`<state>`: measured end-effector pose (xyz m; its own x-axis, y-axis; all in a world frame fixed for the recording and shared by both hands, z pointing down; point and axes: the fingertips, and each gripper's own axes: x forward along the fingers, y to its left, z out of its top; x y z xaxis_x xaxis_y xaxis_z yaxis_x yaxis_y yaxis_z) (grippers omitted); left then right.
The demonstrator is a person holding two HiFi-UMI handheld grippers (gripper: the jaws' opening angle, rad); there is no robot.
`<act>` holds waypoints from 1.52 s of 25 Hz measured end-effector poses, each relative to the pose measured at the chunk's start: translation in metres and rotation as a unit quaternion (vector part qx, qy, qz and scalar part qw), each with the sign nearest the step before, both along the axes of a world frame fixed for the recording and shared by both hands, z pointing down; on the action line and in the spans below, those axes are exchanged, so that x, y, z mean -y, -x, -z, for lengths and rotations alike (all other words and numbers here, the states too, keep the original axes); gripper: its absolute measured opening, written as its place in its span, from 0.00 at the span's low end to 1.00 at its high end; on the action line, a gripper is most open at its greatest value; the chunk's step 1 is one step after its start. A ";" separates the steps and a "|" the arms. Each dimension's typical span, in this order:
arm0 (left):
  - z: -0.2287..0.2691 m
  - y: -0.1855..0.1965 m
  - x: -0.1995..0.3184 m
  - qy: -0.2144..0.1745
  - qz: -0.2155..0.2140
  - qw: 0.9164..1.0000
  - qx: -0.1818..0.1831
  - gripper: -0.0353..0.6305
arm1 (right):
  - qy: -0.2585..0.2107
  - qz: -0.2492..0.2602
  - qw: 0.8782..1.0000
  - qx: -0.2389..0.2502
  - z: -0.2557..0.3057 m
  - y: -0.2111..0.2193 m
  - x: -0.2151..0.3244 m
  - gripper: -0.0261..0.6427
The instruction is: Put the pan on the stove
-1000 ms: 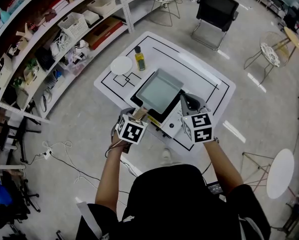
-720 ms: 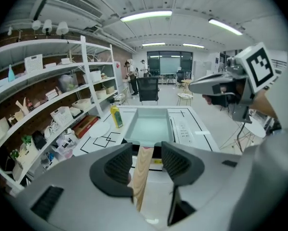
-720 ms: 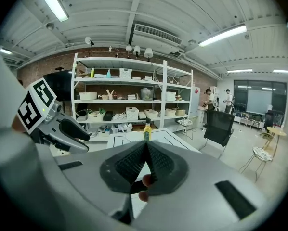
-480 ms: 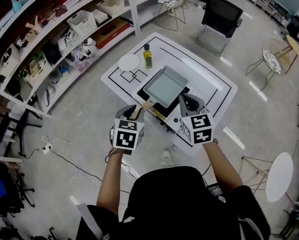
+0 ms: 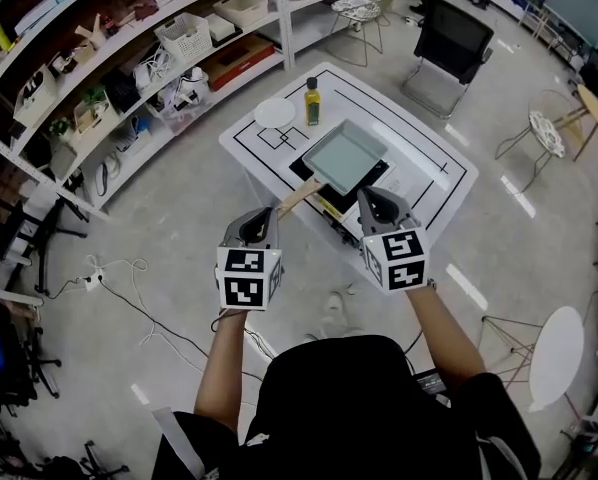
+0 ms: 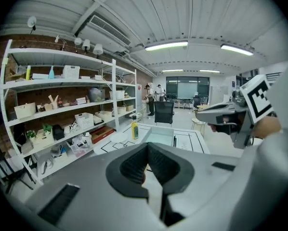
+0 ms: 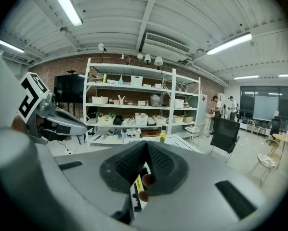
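Room: workshop with stocked shelving (image 5: 129, 58) along one wall and a white, line-marked worktop (image 5: 399, 143) at centre.
Pan (image 5: 345, 156): rectangular and grey, it sits on the black stove (image 5: 331, 198) on the worktop, its wooden handle (image 5: 293, 197) pointing toward the person.
Left claw (image 5: 259, 218): clenched on nothing, near the handle's tip.
Right claw (image 5: 377, 206): clenched and empty, above the stove's near edge.
Far end: an oil bottle (image 5: 312, 101) and a white plate (image 5: 275, 113) stand side by side.

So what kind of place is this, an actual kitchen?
Probably not: it looks like a lab or workshop with a staged cooking setup. A pan and stove sit on a white table marked with black lines, near open shelves of bins and gear and an office chair.
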<state>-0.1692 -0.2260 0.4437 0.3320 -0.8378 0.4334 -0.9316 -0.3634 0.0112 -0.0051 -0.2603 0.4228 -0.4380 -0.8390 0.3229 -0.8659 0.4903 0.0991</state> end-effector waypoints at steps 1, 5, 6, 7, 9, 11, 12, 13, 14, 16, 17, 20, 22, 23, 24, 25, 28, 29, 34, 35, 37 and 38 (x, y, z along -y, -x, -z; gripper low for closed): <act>0.003 0.002 -0.008 -0.004 0.001 1.000 -0.003 0.07 | -0.002 0.003 1.000 0.001 0.002 0.003 -0.006 0.04; 0.012 0.009 -0.036 -0.024 0.007 1.000 -0.006 0.07 | -0.015 0.014 1.000 0.006 0.010 0.016 -0.029 0.04; 0.015 0.012 -0.042 -0.027 0.009 1.000 -0.006 0.07 | -0.018 0.017 1.000 0.007 0.013 0.019 -0.034 0.04; 0.016 0.015 -0.048 -0.030 0.010 0.999 -0.008 0.07 | -0.022 0.019 1.000 0.009 0.017 0.022 -0.039 0.04; 0.019 0.021 -0.060 -0.034 0.012 0.999 -0.012 0.07 | -0.027 0.021 0.999 0.011 0.021 0.027 -0.049 0.04; 0.022 0.024 -0.071 -0.038 0.012 0.999 -0.019 0.07 | -0.033 0.023 0.999 0.014 0.024 0.030 -0.058 0.04; 0.024 0.024 -0.076 -0.040 0.012 0.999 -0.024 0.07 | -0.036 0.023 0.999 0.016 0.027 0.031 -0.062 0.04; 0.026 0.024 -0.080 -0.043 0.011 0.999 -0.030 0.07 | -0.038 0.023 0.999 0.017 0.029 0.033 -0.067 0.04; 0.029 0.024 -0.085 -0.046 0.011 0.998 -0.035 0.07 | -0.040 0.023 0.999 0.018 0.031 0.033 -0.071 0.04; 0.033 0.024 -0.093 -0.054 0.012 0.998 -0.041 0.07 | -0.044 0.022 0.999 0.021 0.035 0.034 -0.080 0.04; 0.035 0.024 -0.096 -0.059 0.013 0.997 -0.043 0.07 | -0.045 0.022 0.998 0.022 0.036 0.035 -0.084 0.04; 0.040 0.023 -0.102 -0.069 0.016 0.996 -0.052 0.07 | -0.049 0.022 0.998 0.022 0.040 0.035 -0.090 0.04; 0.042 0.021 -0.106 -0.075 0.013 0.996 -0.056 0.07 | -0.050 0.021 0.998 0.023 0.042 0.034 -0.092 0.04; 0.044 0.020 -0.107 -0.079 0.012 0.995 -0.057 0.07 | -0.052 0.020 0.998 0.024 0.044 0.033 -0.093 0.04; 0.046 0.018 -0.108 -0.085 0.010 0.995 -0.057 0.07 | -0.055 0.020 0.998 0.026 0.045 0.032 -0.093 0.04; 0.048 0.017 -0.108 -0.090 0.010 0.994 -0.055 0.07 | -0.057 0.019 0.998 0.028 0.046 0.032 -0.092 0.04; 0.051 0.014 -0.106 -0.097 0.013 0.994 -0.052 0.07 | -0.060 0.019 0.998 0.029 0.046 0.029 -0.093 0.04; 0.052 0.012 -0.105 -0.098 0.012 0.994 -0.053 0.07 | -0.060 0.019 0.998 0.030 0.046 0.028 -0.093 0.04; 0.056 -0.004 -0.101 -0.101 0.014 0.993 -0.060 0.07 | -0.058 0.023 0.998 0.029 0.046 0.017 -0.093 0.04; 0.057 -0.008 -0.100 -0.103 0.015 0.993 -0.061 0.07 | -0.058 0.024 0.998 0.027 0.046 0.013 -0.092 0.04; 0.060 -0.015 -0.099 -0.104 0.017 0.993 -0.062 0.07 | -0.057 0.024 0.998 0.025 0.048 0.005 -0.089 0.04; 0.060 -0.018 -0.099 -0.103 0.019 0.993 -0.061 0.07 | -0.057 0.025 0.998 0.024 0.048 0.002 -0.089 0.04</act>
